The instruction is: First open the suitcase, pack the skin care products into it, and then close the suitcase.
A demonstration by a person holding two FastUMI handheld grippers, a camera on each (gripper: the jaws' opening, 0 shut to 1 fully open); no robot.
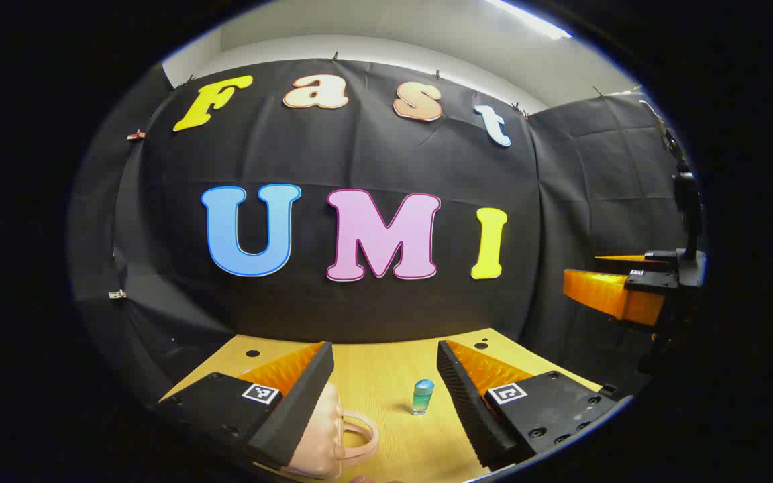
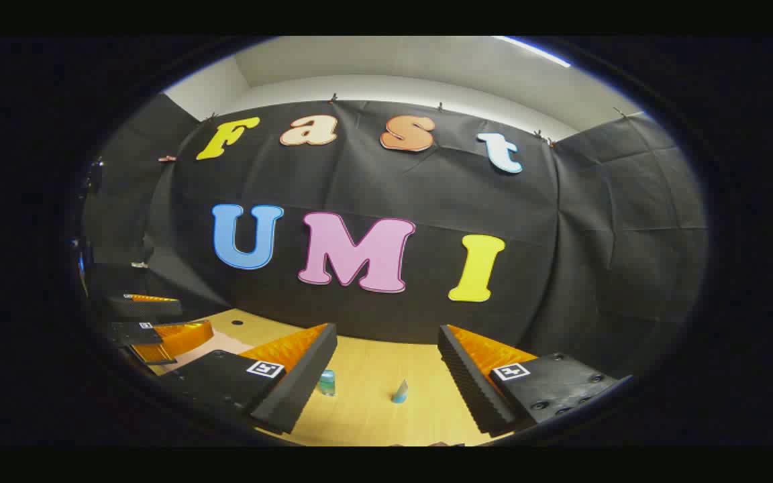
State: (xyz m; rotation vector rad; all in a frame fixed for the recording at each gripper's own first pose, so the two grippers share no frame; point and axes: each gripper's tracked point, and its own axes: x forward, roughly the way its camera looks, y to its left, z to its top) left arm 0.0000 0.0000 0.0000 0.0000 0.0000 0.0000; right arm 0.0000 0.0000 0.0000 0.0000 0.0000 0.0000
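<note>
So your left tongs [image 1: 385, 396] are spread wide with nothing between the fingers, hanging a bit above the wooden bench [image 1: 386, 376]; in the left gripper view the pale pink suitcase [image 1: 323, 439] sits right at the near edge of the bench, partly tucked under your left-hand finger, its looped handle [image 1: 359, 436] sticking out toward the middle of the bench; it looks shut from here, though most of it is hidden so I can't tell for sure; a small blue-green bottle [image 1: 421, 396] stands upright on the bench between your two fingers, apart from the suitcase and touching neither finger; off at the right side of that view you can see your other tool up in the air, well above the bench; your right tongs [image 2: 386, 382] are gaping open too, holding nothing; in the right gripper view the same little bottle [image 2: 327, 382] stands just beside the inner face of the left-hand finger, and a second small product with a bluish pointed top [image 2: 400, 392] stands near the middle of the gap, clear of both fingers; the two products are near each other but not touching; your left tool shows at the far left of that view, over the pinkish suitcase [image 2: 215, 343] toward the bench's left edge.
</note>
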